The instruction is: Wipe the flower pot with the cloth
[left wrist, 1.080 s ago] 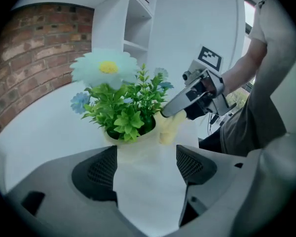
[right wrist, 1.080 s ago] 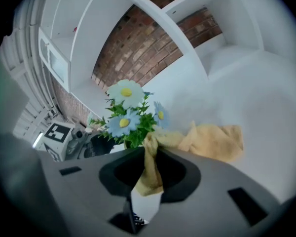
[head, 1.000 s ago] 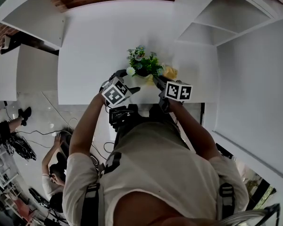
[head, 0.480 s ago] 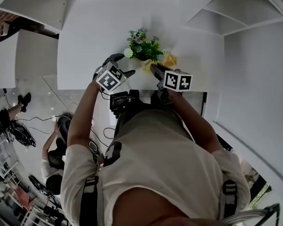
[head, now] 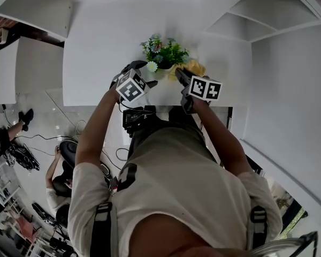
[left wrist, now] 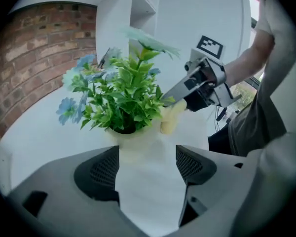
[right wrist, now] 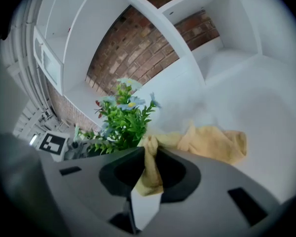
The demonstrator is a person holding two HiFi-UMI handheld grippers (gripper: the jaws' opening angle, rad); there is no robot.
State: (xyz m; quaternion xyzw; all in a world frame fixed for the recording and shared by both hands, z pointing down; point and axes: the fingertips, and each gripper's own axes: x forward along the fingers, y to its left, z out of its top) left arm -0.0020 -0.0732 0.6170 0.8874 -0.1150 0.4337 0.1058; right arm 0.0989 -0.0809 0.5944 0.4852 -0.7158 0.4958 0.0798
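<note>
Little changes over the last second. Both tools keep their stations at the near side of the flower pot, and the plant stands upright on the white surface, at my 12 o'clock from behind the person.

The left tool waits at the pot's 7 o'clock. Its jaws are wide apart with only bare surface between them, and the pot sits just ahead of their tips, not gripped.

The right tool is at the pot's 5 o'clock, as it was before. Its jaws are drawn almost together on a fold of the yellow cloth, a grip that has not altered. Its tip has edged slightly out toward 3 o'clock. A bunched end hangs by the pot's rim, touching or just beside it, I cannot tell which. The rest of the cloth trails on the surface at the pot's 3 o'clock.

To my eye the wiping runs in short strokes on one flank only. The pot is unsteadied, so a firmer rub could nudge it. The far side looks unreached.
</note>
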